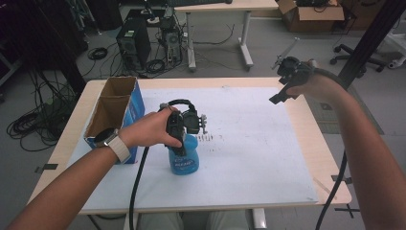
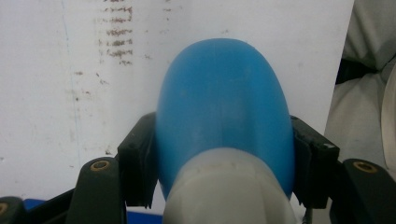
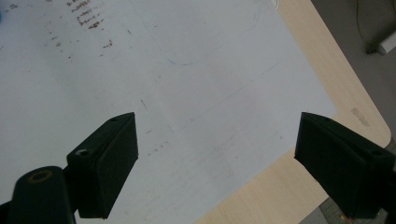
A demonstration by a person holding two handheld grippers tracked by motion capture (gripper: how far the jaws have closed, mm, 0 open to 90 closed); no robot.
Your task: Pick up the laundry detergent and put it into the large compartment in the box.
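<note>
Nearest the lens in the left gripper view: white neck and rounded blue shoulder of a spray bottle (image 2: 224, 116), pinched from both sides by the black pads (image 2: 135, 161) of the left gripper (image 1: 178, 128) — jaws clamped on the bottle just above the shoulder, where the narrower waist likely offers the surest purchase for a lift. Bottle upright on the white sheet (image 1: 249, 143) covering the table (image 1: 316, 143), just right of the open blue cardboard box (image 1: 117, 112) — probably its destination or source, though not certain. Translucent blue body, white collar, printed label low on the front, dark trigger head under the hand. Right gripper (image 1: 287, 81) raised over the far right edge, jaws wide apart, nothing between them — apparently parked clear of the work.
</note>
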